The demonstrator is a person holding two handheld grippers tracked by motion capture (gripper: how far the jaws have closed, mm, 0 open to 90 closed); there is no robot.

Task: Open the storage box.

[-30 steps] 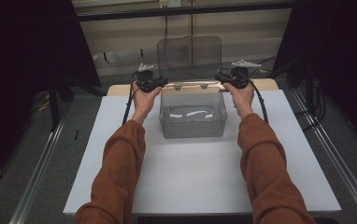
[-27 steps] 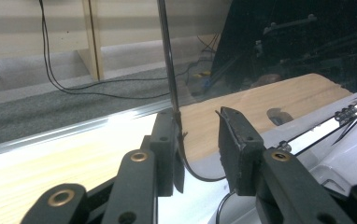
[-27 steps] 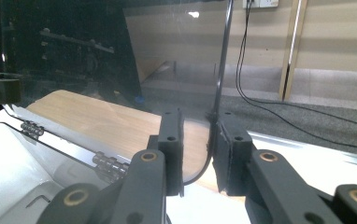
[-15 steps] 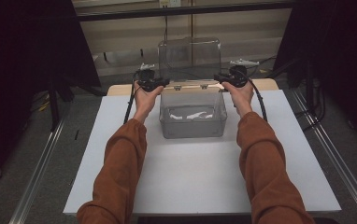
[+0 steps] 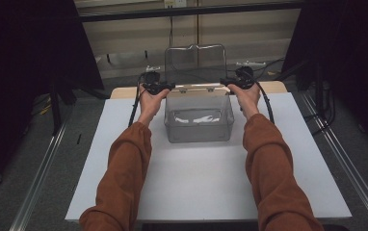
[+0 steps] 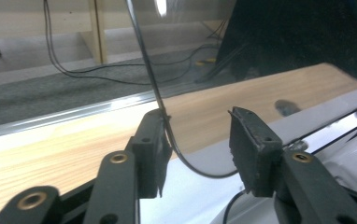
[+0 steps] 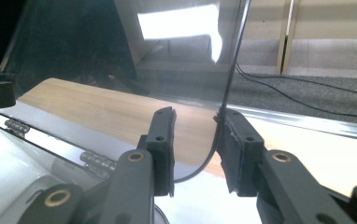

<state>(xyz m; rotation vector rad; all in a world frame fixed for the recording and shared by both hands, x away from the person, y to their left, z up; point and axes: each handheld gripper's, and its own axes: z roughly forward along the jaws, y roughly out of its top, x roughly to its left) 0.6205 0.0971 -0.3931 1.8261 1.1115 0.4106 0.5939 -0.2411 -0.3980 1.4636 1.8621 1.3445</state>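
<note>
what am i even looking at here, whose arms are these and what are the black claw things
These are a person's arms in rust-coloured sleeves, seen from a camera fixed above the table. Each hand holds a hand tool with two black jaws: the left gripper and the right gripper.

The other two pictures come from small cameras riding on those tools, each looking along its own jaws.

On the white table stands a clear plastic box with something white lying inside. Its hinged clear lid stands up, open.

In both gripper views the lid's edge passes between the jaws, touching one pad while a gap shows at the other. The jaws have just been opening, so the lid seems to be released rather than gripped.
</note>
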